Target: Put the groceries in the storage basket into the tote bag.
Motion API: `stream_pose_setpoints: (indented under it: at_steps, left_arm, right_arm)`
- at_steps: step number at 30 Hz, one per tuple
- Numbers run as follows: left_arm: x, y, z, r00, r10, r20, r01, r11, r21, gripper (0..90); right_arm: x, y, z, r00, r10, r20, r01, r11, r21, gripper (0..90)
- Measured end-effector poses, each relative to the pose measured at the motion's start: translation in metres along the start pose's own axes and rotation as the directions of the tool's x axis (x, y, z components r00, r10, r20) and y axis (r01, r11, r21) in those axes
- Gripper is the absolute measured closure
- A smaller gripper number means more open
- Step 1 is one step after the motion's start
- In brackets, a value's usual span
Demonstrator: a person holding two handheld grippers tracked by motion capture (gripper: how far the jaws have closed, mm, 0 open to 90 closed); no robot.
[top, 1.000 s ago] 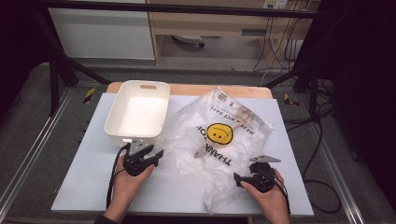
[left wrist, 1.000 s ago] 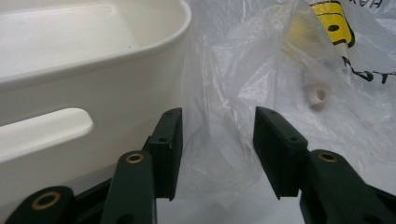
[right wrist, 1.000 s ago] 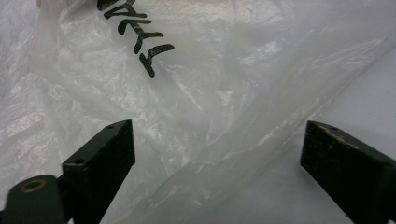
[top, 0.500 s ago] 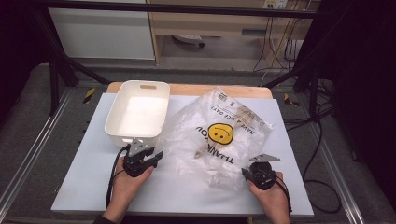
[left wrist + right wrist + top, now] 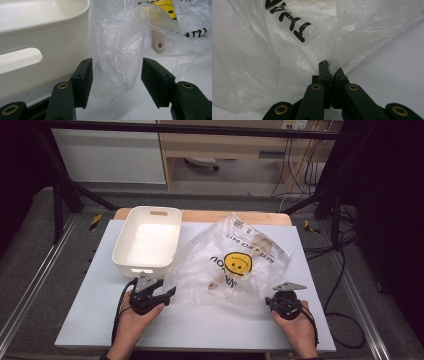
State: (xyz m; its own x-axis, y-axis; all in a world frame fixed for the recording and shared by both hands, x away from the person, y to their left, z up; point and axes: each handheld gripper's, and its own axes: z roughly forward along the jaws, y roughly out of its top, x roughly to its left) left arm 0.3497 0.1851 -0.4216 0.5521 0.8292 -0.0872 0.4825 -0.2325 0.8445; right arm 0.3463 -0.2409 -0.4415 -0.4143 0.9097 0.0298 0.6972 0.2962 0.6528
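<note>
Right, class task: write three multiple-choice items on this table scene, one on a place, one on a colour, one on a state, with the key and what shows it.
1. Where does the white bin stand relative to the plastic bag in the high view?
A. left of it
B. right of it
C. on top of it

2. What colour is the smiley face printed on the bag?
A. red
B. yellow
C. green

3. How is the right tool set?
A. wide open above the bag
B. shut on the bin's rim
C. shut on the bag's edge

Key: 1 A, the bin sits at the bag's left. 2 B, the disc is yellow. 3 C, its jaws pinch bunched plastic.
</note>
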Motion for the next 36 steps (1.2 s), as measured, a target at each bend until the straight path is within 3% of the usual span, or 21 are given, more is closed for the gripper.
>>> stream_pose_setpoints:
  at_steps: [4,10,18,22,27,31,33,36]
  left_arm:
    - [-0.004,-0.001,-0.007,0.9995,-0.014,0.029,0.015,0.9998,-0.015,39.8]
    - [-0.014,0.001,-0.013,0.9988,0.008,0.048,-0.006,0.9993,-0.037,37.1]
    - [-0.025,0.005,-0.016,0.9972,0.041,0.062,-0.038,0.9981,-0.049,34.6]
    - [-0.027,0.005,-0.015,0.9971,0.037,0.066,-0.034,0.998,-0.053,34.6]
    - [-0.03,0.005,-0.007,0.9972,0.036,0.065,-0.033,0.9986,-0.042,34.6]
    - [-0.031,0.008,-0.001,0.9977,0.035,0.058,-0.032,0.9983,-0.048,34.6]
    - [-0.031,0.009,0.0,0.9977,0.033,0.059,-0.03,0.9983,-0.05,34.5]
    - [-0.034,0.011,0.0,0.9974,0.038,0.061,-0.035,0.9978,-0.057,34.3]
  right_arm:
    - [-0.008,0.0,-0.003,0.9998,-0.014,0.015,0.014,1.0,-0.005,90.0]
    - [-0.029,-0.002,-0.006,0.9992,0.005,0.039,-0.005,1.0,-0.01,90.0]
    - [-0.066,-0.003,-0.012,0.9982,0.034,0.05,-0.033,0.999,-0.025,90.0]
    - [-0.089,-0.003,-0.011,0.996,0.041,0.079,-0.038,0.998,-0.043,90.0]
    - [-0.113,-0.005,-0.009,0.995,0.065,0.076,-0.06,0.996,-0.068,90.0]
    - [-0.108,-0.005,-0.011,0.9983,0.053,0.023,-0.051,0.995,-0.083,86.9]
    - [-0.103,-0.005,-0.012,0.9991,0.042,-0.005,-0.043,0.995,-0.092,77.5]
    - [-0.094,-0.004,-0.014,0.9991,0.04,-0.013,-0.041,0.996,-0.078,56.6]
